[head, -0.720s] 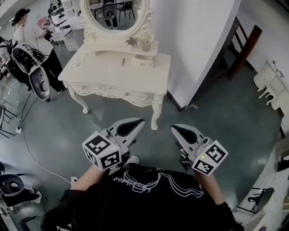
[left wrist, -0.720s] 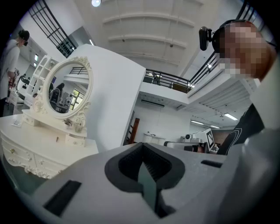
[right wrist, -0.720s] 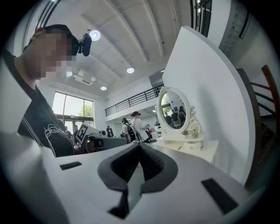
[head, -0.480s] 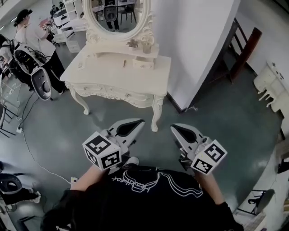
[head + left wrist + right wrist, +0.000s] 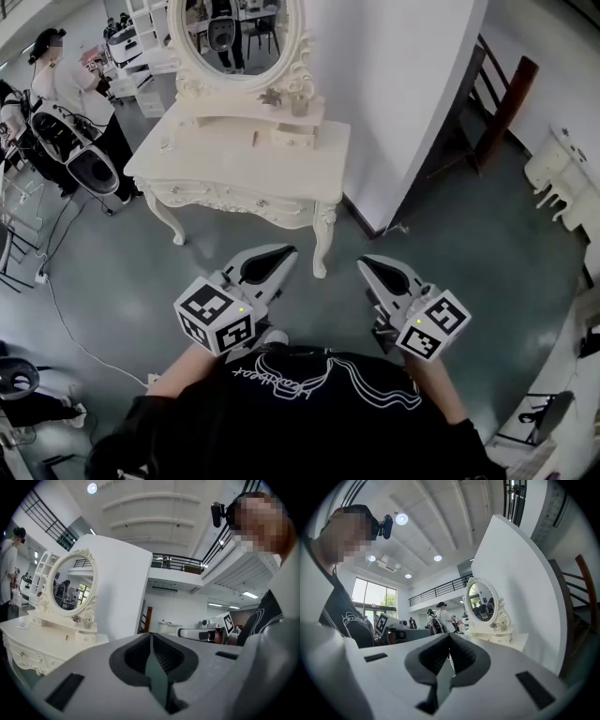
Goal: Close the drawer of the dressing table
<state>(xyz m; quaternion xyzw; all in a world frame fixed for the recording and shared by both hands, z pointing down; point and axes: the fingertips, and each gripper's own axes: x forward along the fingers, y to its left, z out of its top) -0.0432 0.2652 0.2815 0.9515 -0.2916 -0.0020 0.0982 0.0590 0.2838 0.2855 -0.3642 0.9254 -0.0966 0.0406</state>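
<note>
The cream dressing table (image 5: 246,161) with its oval mirror (image 5: 234,33) stands against a white partition, some way in front of me. Its carved front drawers (image 5: 239,197) look flush; a small drawer unit (image 5: 292,139) sits on the top under the mirror, and I cannot tell whether it stands open. My left gripper (image 5: 286,253) and right gripper (image 5: 366,264) hover side by side over the floor, well short of the table. Both are shut with nothing between the jaws. The table also shows in the left gripper view (image 5: 42,639) and the right gripper view (image 5: 506,637).
A person (image 5: 56,84) stands with dark equipment at the table's left. The white partition (image 5: 403,94) ends right of the table, with a dark wooden frame (image 5: 502,103) behind it. White furniture (image 5: 562,173) lines the right edge. A cable (image 5: 66,319) trails across the grey floor.
The dressing table has drifted slightly left and up in the head view. Both grippers keep the same place and stay shut.
</note>
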